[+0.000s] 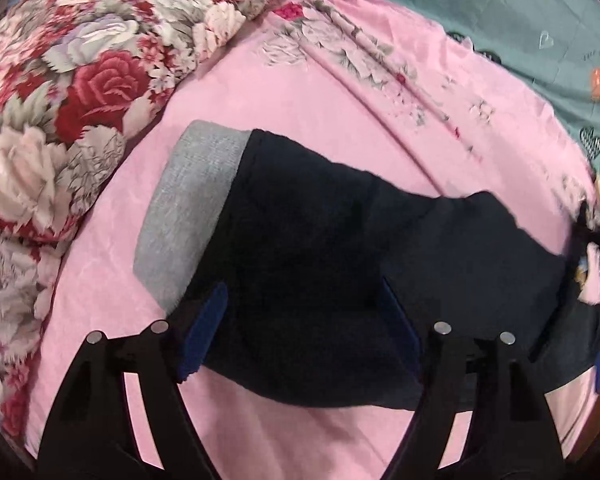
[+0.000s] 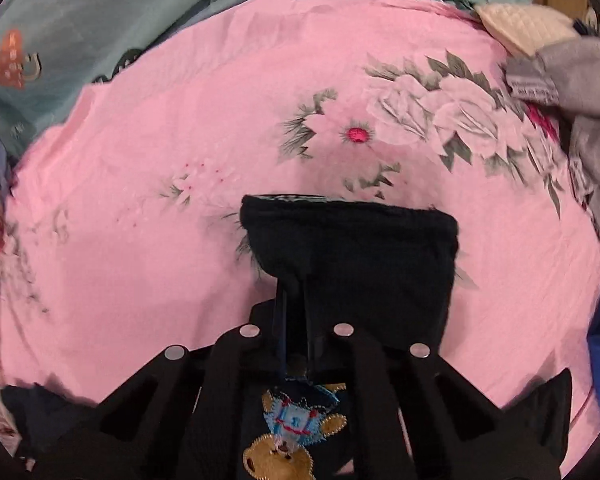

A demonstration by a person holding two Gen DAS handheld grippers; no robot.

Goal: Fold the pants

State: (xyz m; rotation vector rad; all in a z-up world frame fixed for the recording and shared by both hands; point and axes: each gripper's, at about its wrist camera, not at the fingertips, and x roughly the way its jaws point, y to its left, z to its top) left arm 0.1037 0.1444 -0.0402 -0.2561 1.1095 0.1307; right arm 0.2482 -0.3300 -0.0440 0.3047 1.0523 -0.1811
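Midway, the right gripper (image 2: 296, 312) pinches the pants (image 1: 340, 260); the left gripper (image 1: 304, 320) gapes empty, next to pin the fold.

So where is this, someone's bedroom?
Probably a bedroom: the pants lie on a bed with a pink sheet, a rose-print quilt and a teal sheet.

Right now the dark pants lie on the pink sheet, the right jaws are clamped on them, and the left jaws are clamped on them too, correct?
Not quite. In the left wrist view the left gripper has its jaws spread open over the dark pants. The rest holds.
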